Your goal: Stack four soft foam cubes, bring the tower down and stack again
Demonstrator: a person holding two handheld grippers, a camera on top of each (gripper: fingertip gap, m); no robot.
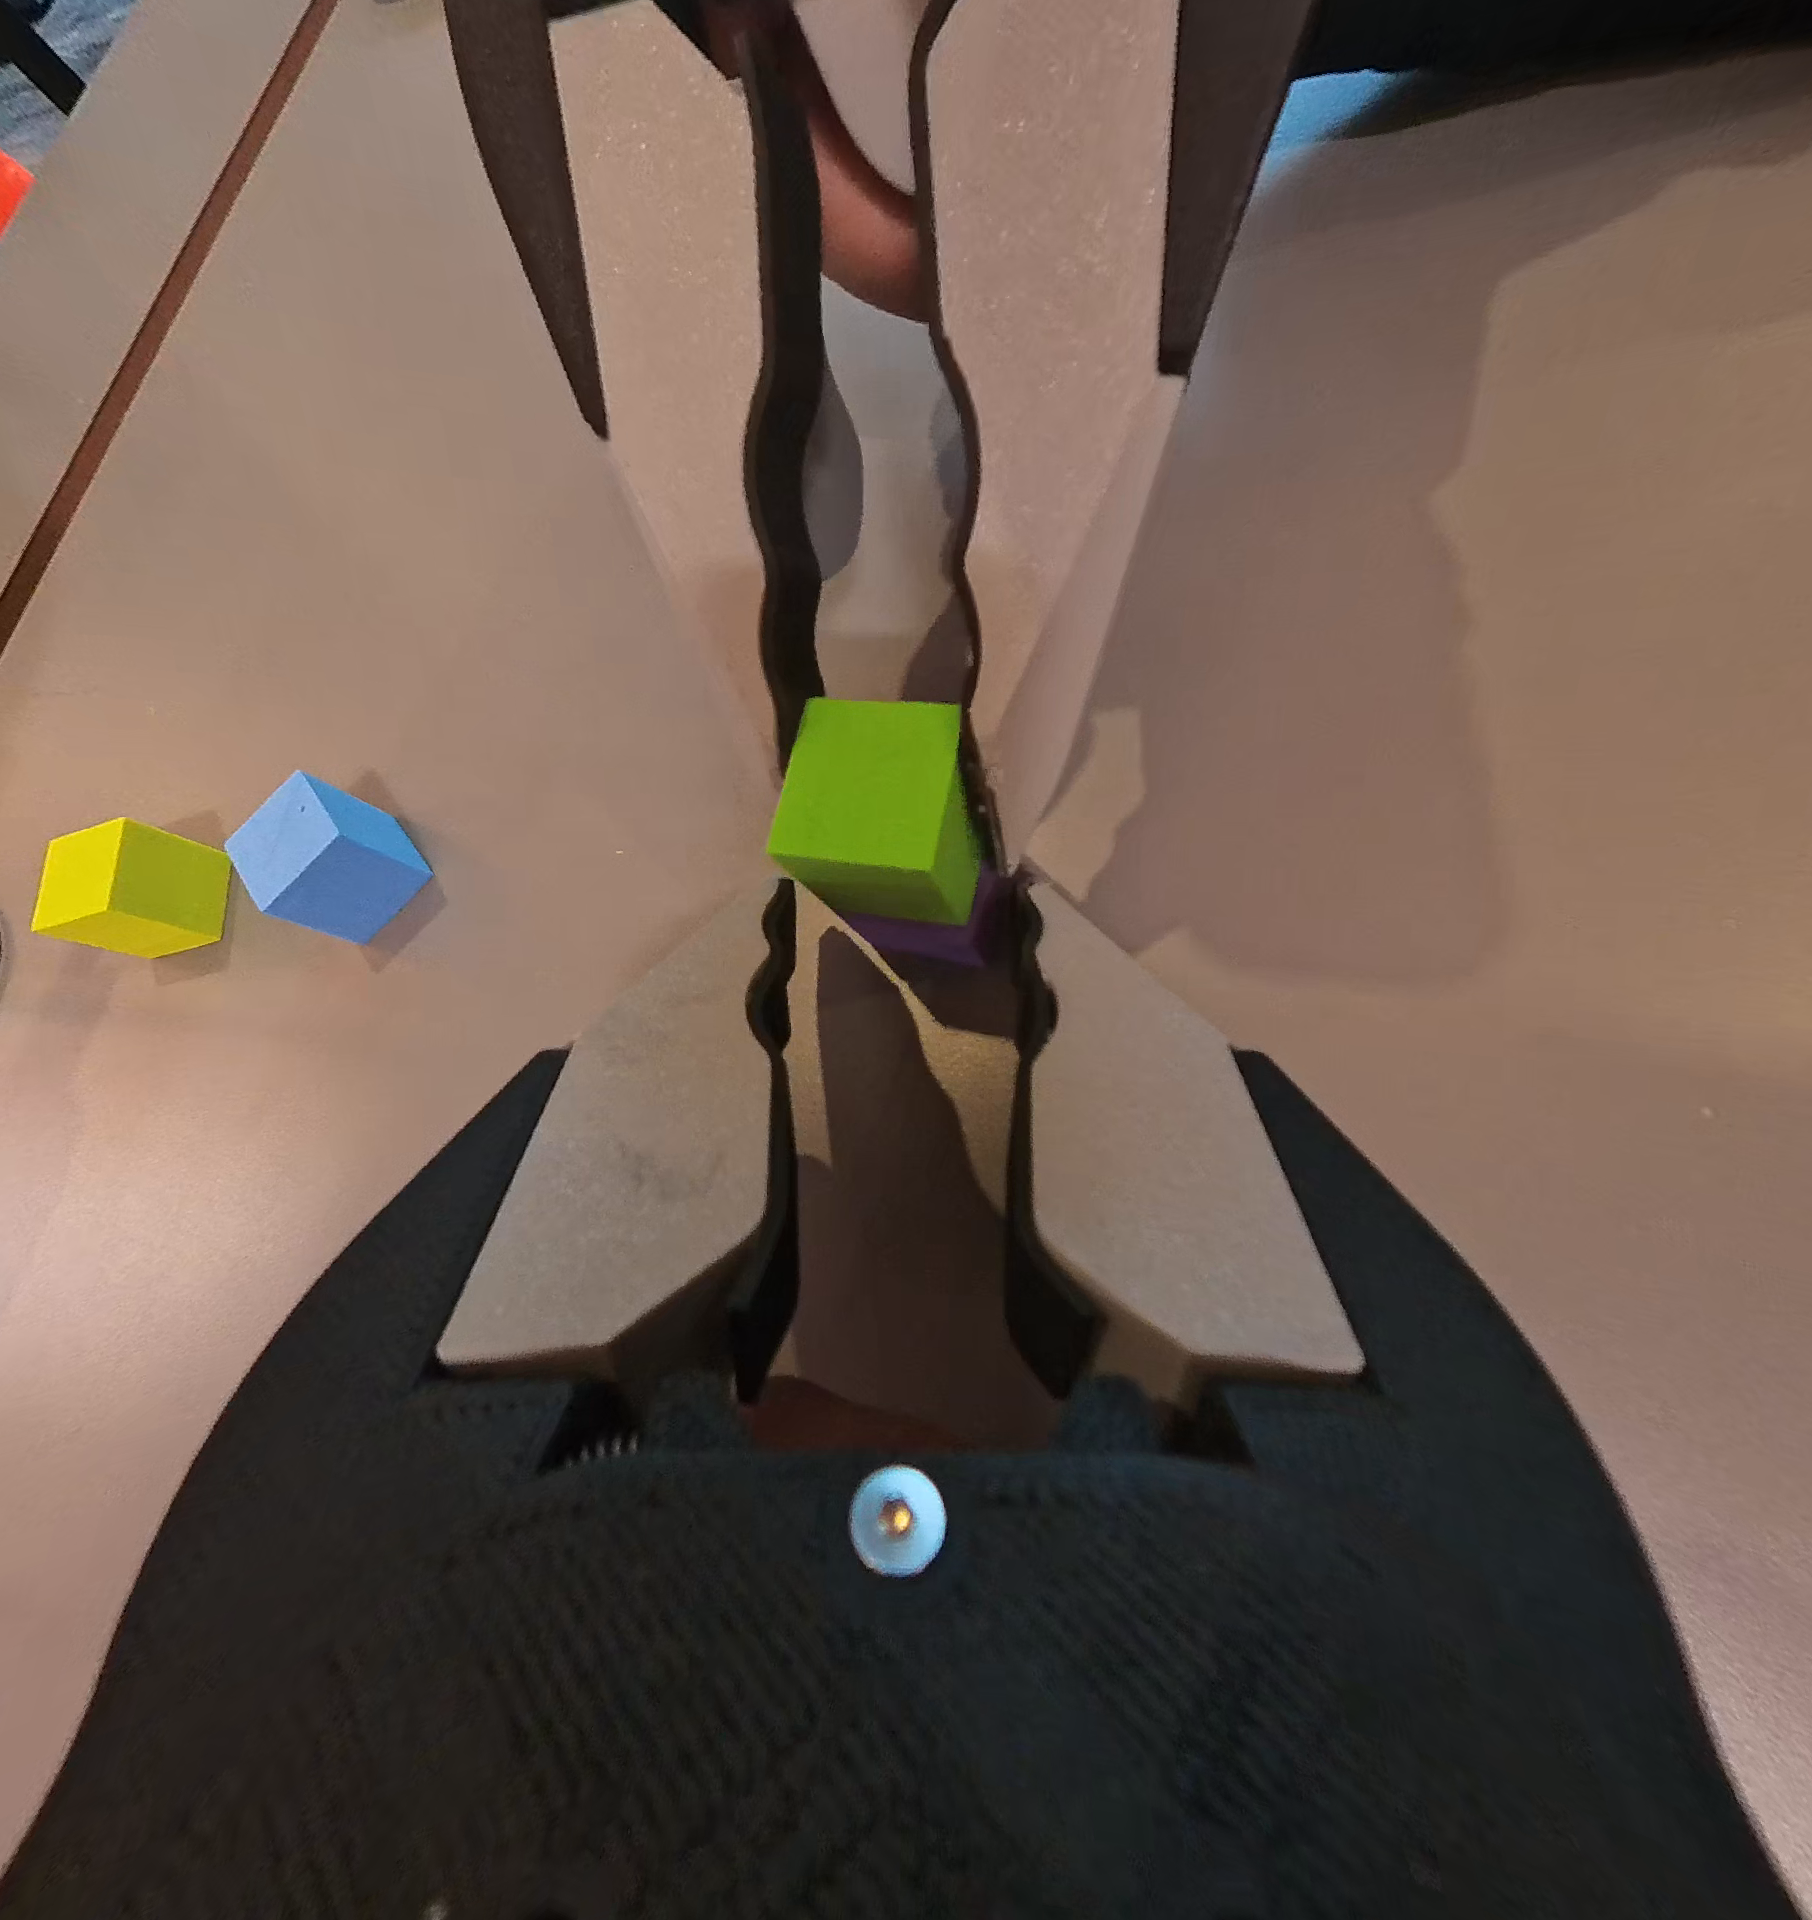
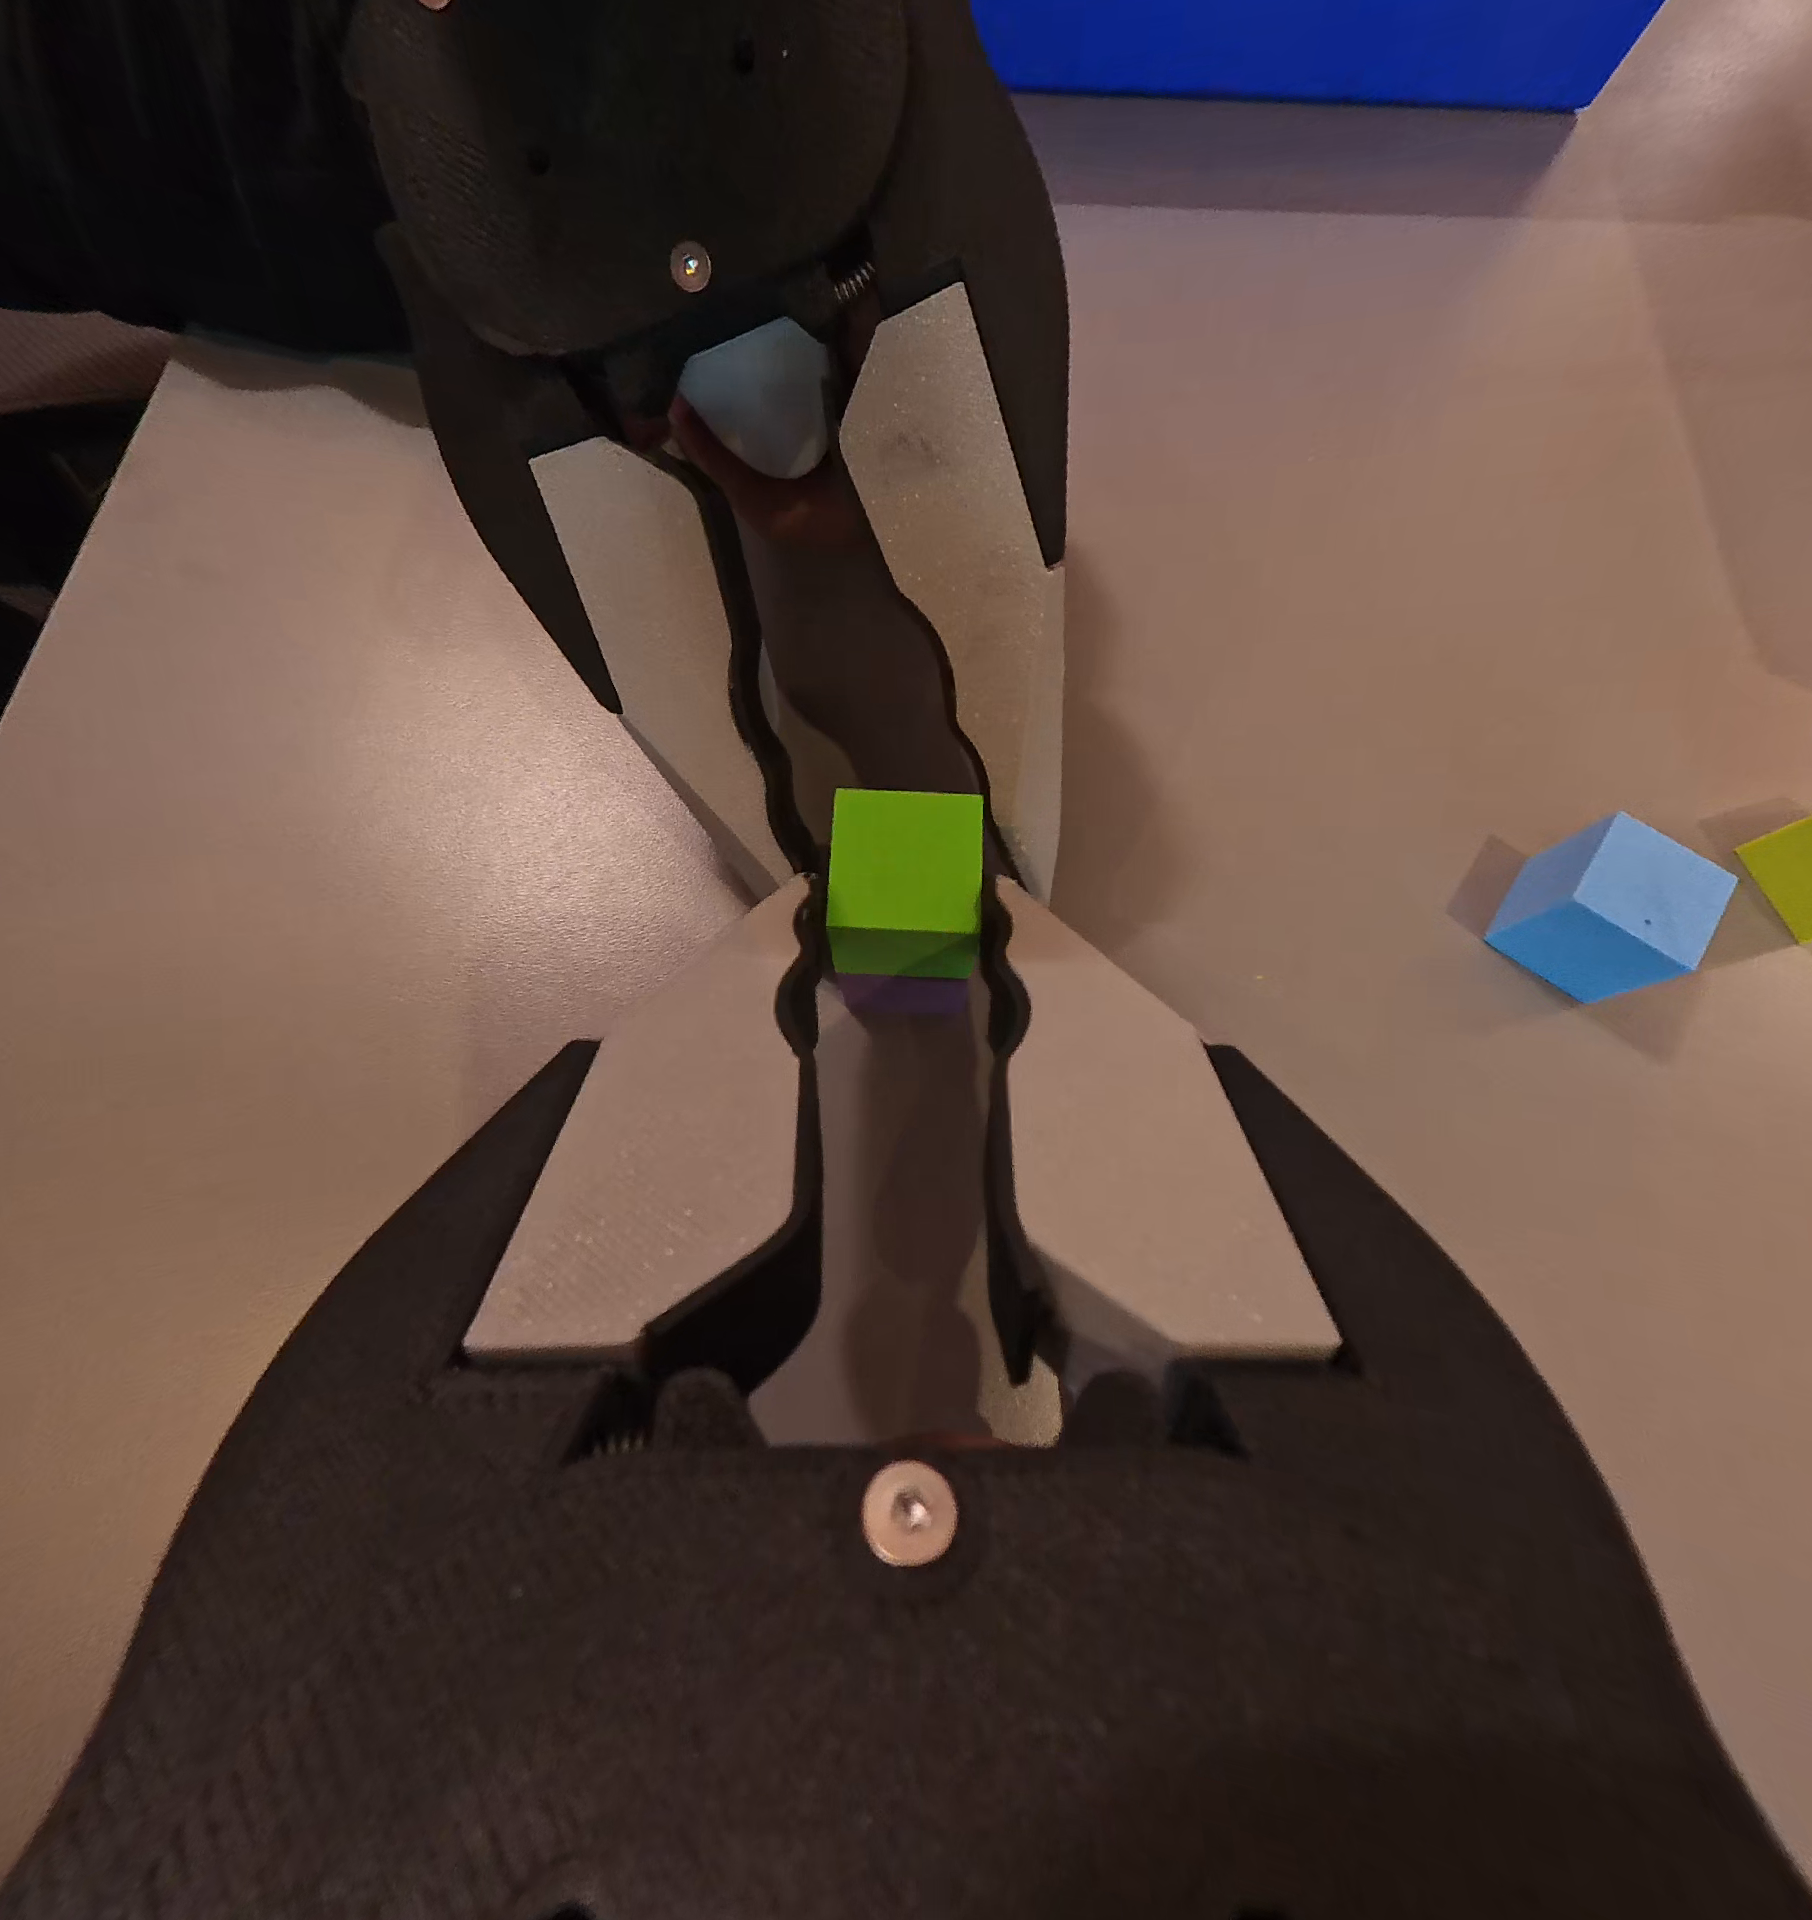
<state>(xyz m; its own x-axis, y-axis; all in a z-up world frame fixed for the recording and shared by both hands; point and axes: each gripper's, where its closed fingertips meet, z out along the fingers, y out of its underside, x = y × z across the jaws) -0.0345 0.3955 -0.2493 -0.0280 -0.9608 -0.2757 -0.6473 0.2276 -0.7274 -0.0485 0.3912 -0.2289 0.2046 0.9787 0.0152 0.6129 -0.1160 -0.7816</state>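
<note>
Green cube sits on purple cube, both hand-held grippers clamping it; blue cube and yellow cube lie beside, 2 unstacked

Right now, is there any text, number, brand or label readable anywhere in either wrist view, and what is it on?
None readable in either view.
green cube, purple cube, blue cube, yellow cube: plain faces, no markings.
table: bare of print.
left gripper and right gripper: only screws, no lettering.
</note>
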